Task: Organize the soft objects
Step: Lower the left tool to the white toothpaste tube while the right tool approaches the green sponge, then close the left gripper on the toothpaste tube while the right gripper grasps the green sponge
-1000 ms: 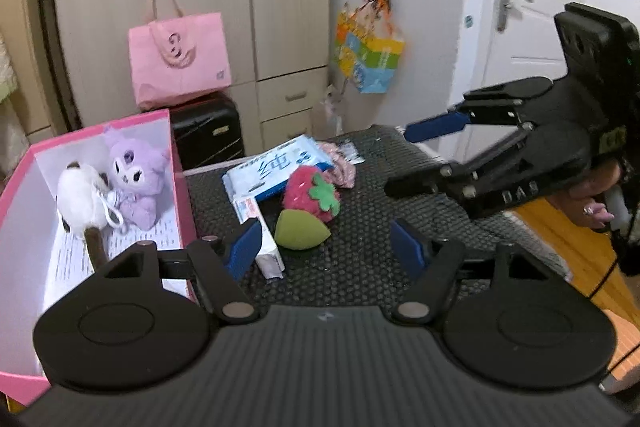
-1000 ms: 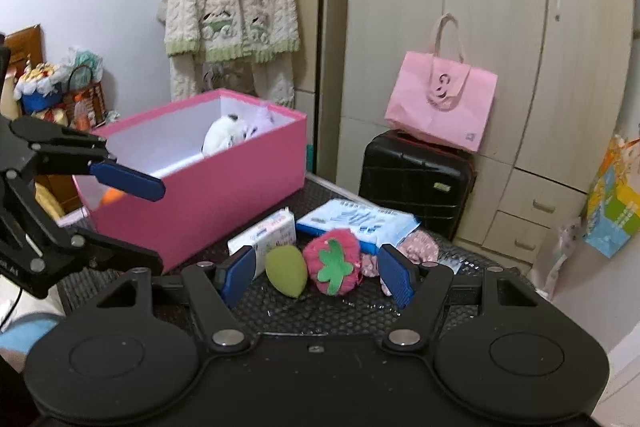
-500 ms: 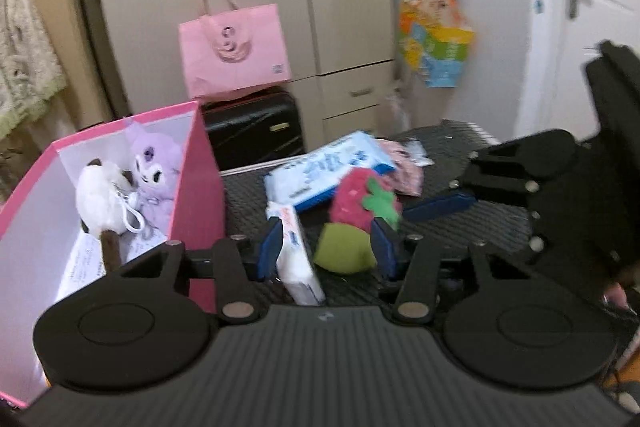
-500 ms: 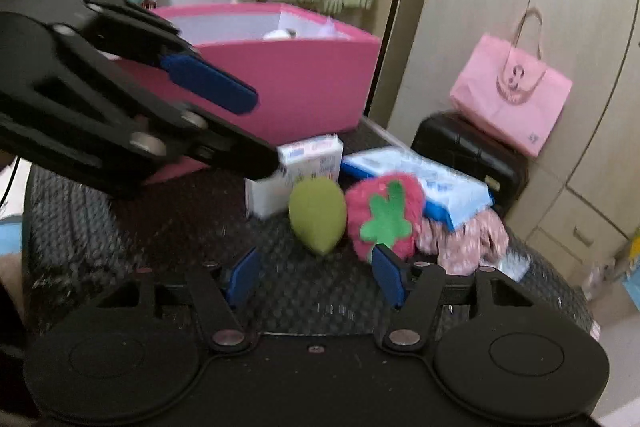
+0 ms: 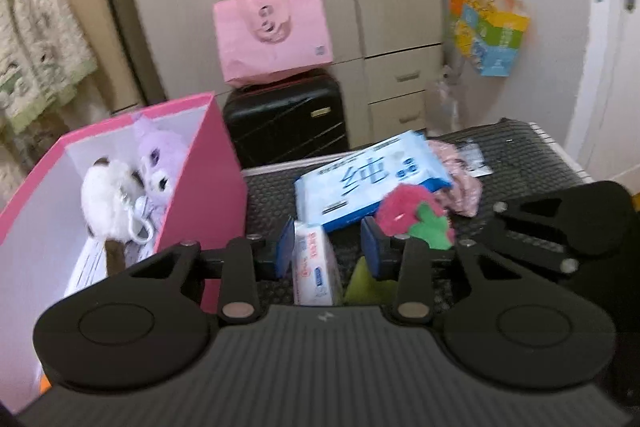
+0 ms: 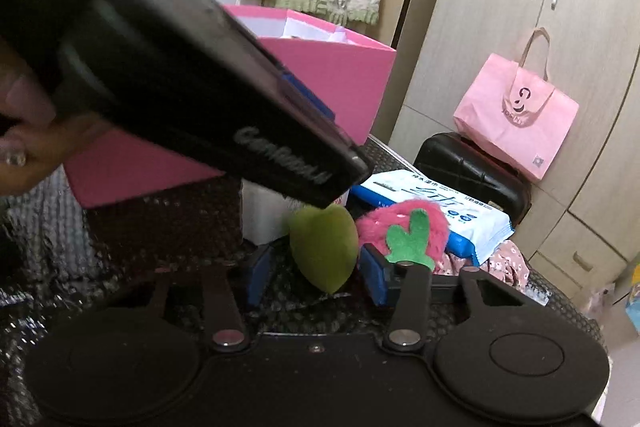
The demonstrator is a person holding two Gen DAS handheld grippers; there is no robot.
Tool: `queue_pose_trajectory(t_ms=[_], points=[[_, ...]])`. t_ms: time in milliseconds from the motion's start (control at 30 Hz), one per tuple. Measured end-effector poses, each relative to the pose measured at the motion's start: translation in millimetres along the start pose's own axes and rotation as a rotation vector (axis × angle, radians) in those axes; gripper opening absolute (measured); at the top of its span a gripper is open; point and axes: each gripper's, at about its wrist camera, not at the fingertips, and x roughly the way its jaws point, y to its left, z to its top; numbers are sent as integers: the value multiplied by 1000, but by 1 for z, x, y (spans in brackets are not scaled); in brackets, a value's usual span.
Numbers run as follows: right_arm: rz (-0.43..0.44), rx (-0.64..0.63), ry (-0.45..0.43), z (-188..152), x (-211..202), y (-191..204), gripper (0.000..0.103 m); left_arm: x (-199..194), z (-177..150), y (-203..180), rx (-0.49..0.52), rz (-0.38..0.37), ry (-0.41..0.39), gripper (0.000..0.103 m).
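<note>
My left gripper (image 5: 327, 247) is open, its blue pads on either side of a small white tissue pack (image 5: 314, 269) on the black mat. A green egg-shaped sponge (image 5: 362, 285) lies just right of it, partly hidden. My right gripper (image 6: 316, 275) is open, with the green sponge (image 6: 323, 247) between its pads. A pink plush strawberry (image 6: 404, 231) lies beside the sponge and also shows in the left wrist view (image 5: 414, 219). The pink box (image 5: 208, 179) at the left holds a white plush (image 5: 106, 199) and a purple plush (image 5: 158, 163).
A blue wet-wipe pack (image 5: 368, 179) and a pink floral cloth (image 5: 460, 179) lie behind the strawberry. A black suitcase (image 5: 284, 115) with a pink bag (image 5: 276, 31) stands behind the table. The left gripper's body (image 6: 180, 67) crosses the right wrist view.
Both grippers have moved in and down toward the objects. The left one narrowed and now brackets the tissue pack. The right one now has the green sponge between its pads.
</note>
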Motion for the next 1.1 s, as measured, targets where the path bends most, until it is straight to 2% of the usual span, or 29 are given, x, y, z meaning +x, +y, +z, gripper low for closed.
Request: queue_pose_trajectory(t_ms=[67,133,433,500,633,767,1100], points=[[-21,25,10,-1,-1,-3,36,6,-4,1,-23,1,25,36],[-3,67,12,-1,-2,-8,35,10,-8,2,-54,-16,39,38],[66,288,26,-10,-21,-28,34,17,-13,4,-69,27,33,42],[73,301,25,-14,-23,-30,34,17,-15,3,-62,27,27,42],[69,306,33,-18,-20,-31,34,12,-19,-3,-22,32,8,35],[68,309,44,-19,-17,-33,34,6,-22,-7,-12,-5,-8,34],[92,286,46,-15,-11,-37,39,7,-30,-6,-22,42,-15,35]])
